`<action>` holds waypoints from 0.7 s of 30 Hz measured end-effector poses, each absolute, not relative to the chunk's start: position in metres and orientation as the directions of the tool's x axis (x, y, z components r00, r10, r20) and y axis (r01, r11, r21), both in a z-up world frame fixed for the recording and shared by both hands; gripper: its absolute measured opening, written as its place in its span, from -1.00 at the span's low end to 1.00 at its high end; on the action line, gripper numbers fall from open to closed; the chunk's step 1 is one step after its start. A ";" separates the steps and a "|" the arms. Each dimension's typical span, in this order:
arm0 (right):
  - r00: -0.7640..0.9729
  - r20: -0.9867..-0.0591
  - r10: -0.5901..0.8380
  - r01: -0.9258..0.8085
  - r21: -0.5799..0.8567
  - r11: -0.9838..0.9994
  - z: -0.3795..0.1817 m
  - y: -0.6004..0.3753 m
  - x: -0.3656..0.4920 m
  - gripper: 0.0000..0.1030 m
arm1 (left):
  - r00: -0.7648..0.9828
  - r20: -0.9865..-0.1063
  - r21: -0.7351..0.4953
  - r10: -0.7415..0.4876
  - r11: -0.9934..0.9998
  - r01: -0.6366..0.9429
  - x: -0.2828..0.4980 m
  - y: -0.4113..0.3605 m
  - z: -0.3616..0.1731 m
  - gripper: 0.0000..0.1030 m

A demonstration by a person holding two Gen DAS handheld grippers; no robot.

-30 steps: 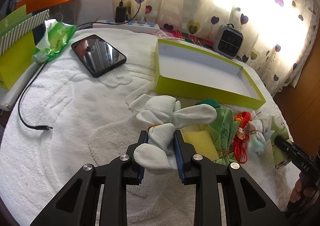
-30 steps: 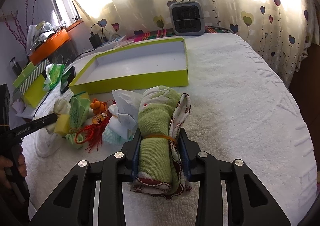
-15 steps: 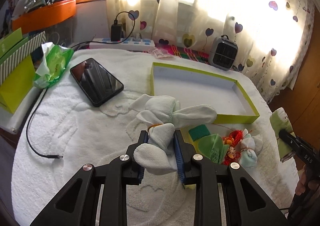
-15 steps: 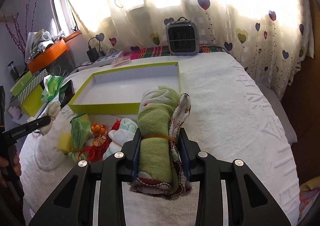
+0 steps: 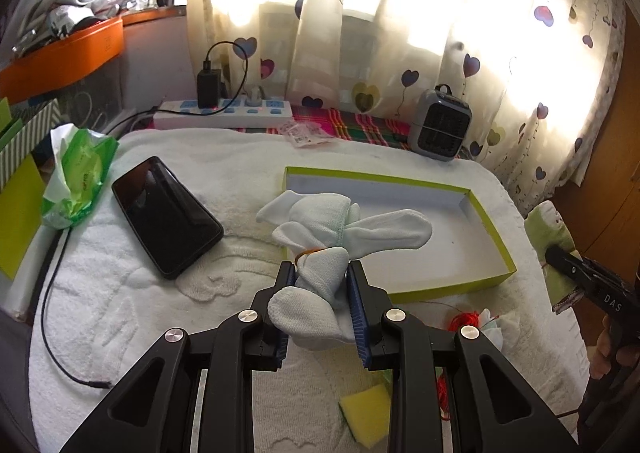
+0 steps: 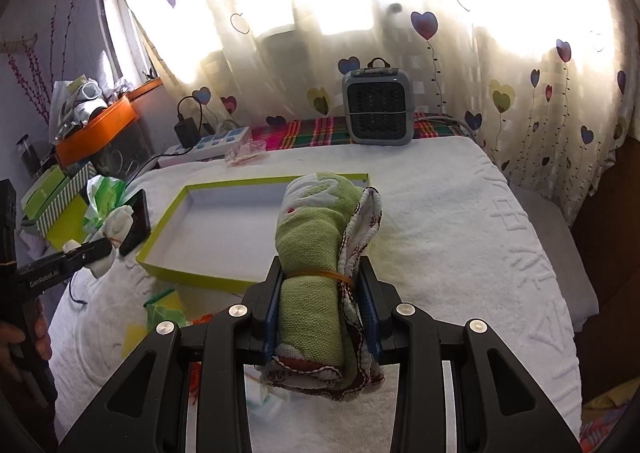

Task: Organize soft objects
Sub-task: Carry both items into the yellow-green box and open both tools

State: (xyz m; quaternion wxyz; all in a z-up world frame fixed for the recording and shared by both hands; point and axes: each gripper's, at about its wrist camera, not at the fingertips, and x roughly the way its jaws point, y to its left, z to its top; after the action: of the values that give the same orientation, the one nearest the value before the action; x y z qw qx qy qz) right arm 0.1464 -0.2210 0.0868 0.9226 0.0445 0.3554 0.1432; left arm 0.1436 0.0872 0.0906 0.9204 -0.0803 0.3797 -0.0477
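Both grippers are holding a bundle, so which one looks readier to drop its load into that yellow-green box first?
Probably the left gripper: its white sock bundle already hangs over the box. The right gripper holds its green towel roll nearer the box's edge.

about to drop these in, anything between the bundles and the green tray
Nothing visible. The shallow lime-green cardboard tray is bare inside, and both the white sock bundle in the left claw and the rolled green towel in the right claw have open air ahead.

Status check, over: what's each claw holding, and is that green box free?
Left gripper shut on white sock bundle. Right gripper shut on green towel roll. Lime box empty, nothing blocking.
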 end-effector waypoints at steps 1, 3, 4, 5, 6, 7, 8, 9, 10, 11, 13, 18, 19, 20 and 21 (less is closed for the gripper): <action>0.705 -0.646 0.293 -0.235 0.178 0.956 0.087 -0.220 0.151 -0.32 | 0.704 -0.695 -0.180 -0.145 0.983 0.025 0.149 0.087 0.090 -0.53; 0.699 -0.654 0.289 -0.234 0.173 0.957 0.085 -0.217 0.162 -0.32 | 0.694 -0.706 -0.180 -0.141 0.984 0.017 0.162 0.088 0.085 -0.53; 0.694 -0.659 0.290 -0.234 0.174 0.956 0.083 -0.216 0.166 -0.32 | 0.689 -0.712 -0.177 -0.138 0.984 0.014 0.168 0.088 0.083 -0.53; 0.689 -0.666 0.287 -0.232 0.173 0.957 0.082 -0.214 0.172 -0.32 | 0.684 -0.717 -0.172 -0.137 0.985 0.017 0.173 0.087 0.081 -0.53; 0.684 -0.671 0.286 -0.233 0.170 0.957 0.080 -0.212 0.178 -0.32 | 0.678 -0.724 -0.165 -0.131 0.986 0.014 0.179 0.086 0.078 -0.53; 0.679 -0.677 0.283 -0.234 0.166 0.958 0.078 -0.210 0.183 -0.32 | 0.672 -0.731 -0.149 -0.119 0.989 0.012 0.185 0.084 0.075 -0.53; 0.674 -0.685 0.278 -0.231 0.162 0.959 0.076 -0.208 0.188 -0.32 | 0.671 -0.734 -0.126 -0.104 0.992 0.016 0.191 0.081 0.073 -0.53; 0.670 -0.690 0.273 -0.231 0.156 0.960 0.074 -0.206 0.193 -0.32 | 0.669 -0.737 -0.116 -0.096 0.993 0.014 0.196 0.079 0.071 -0.53; 0.667 -0.694 0.270 -0.232 0.150 0.961 0.072 -0.205 0.198 -0.32 | 0.665 -0.740 -0.117 -0.098 0.993 0.015 0.200 0.079 0.069 -0.53; 0.663 -0.700 0.265 -0.232 0.144 0.962 0.071 -0.203 0.203 -0.32 | 0.662 -0.742 -0.123 -0.108 0.992 0.024 0.205 0.077 0.068 -0.53; 0.658 -0.708 0.258 -0.232 0.135 0.963 0.067 -0.200 0.212 -0.32 | 0.654 -0.749 -0.118 -0.106 0.993 0.025 0.215 0.074 0.066 -0.53; 0.630 -0.737 0.245 -0.225 0.129 0.966 0.054 -0.195 0.234 -0.32 | 0.642 -0.758 -0.109 -0.116 0.993 0.051 0.234 0.064 0.059 -0.53; 0.625 -0.742 0.242 -0.225 0.126 0.966 0.051 -0.193 0.238 -0.32 | 0.637 -0.762 -0.106 -0.113 0.993 0.050 0.237 0.063 0.057 -0.53; 0.620 -0.747 0.239 -0.223 0.124 0.967 0.048 -0.192 0.241 -0.32 | 0.632 -0.766 -0.108 -0.116 0.993 0.051 0.239 0.062 0.055 -0.53; 0.615 -0.751 0.239 -0.225 0.124 0.967 0.046 -0.191 0.243 -0.32 | 0.629 -0.768 -0.110 -0.119 0.993 0.053 0.242 0.061 0.053 -0.53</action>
State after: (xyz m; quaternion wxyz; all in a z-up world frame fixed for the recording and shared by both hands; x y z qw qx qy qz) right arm 0.2426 -0.1907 0.0457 0.8986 0.0085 0.4194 0.1290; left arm 0.2424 0.0610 0.0529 0.9017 -0.0386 0.4280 -0.0475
